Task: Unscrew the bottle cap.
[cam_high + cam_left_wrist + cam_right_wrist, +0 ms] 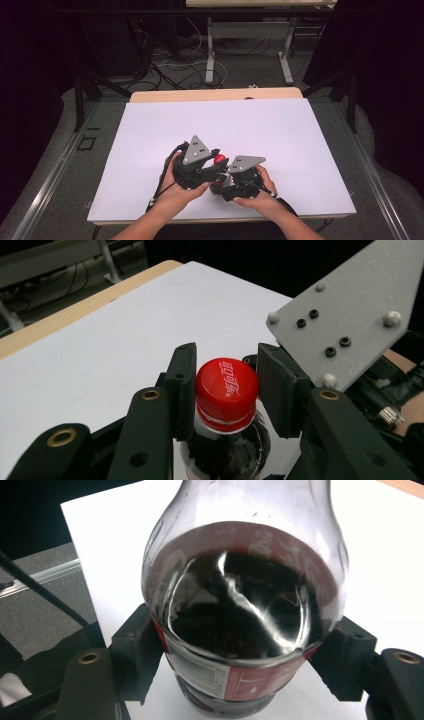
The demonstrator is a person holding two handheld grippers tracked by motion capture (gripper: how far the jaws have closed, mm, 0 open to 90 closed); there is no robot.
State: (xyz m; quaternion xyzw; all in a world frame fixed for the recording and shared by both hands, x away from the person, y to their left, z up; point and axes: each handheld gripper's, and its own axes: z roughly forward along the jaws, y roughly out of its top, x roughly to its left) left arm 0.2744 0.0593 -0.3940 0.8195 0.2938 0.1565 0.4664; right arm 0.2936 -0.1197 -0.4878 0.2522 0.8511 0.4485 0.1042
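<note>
A cola bottle (240,605) with dark drink and a red label stands at the near middle of the white table top (280,130). My right gripper (240,665) is shut on its body, one pad (132,650) pressing each side at the label. The bottle's red cap (227,385) sits between the jaws of my left gripper (227,365), which is shut on it. In the high view the cap (219,159) peeks out between the left gripper (215,167) and the right gripper (223,184), both held close together by the person's hands.
The right gripper's grey three-cornered plate (350,315) sits close beside the left jaws. White sheet stretches all round the hands, with a wooden edge (215,95) at the far side. Beyond it stand table legs (210,55) and floor cables (170,65).
</note>
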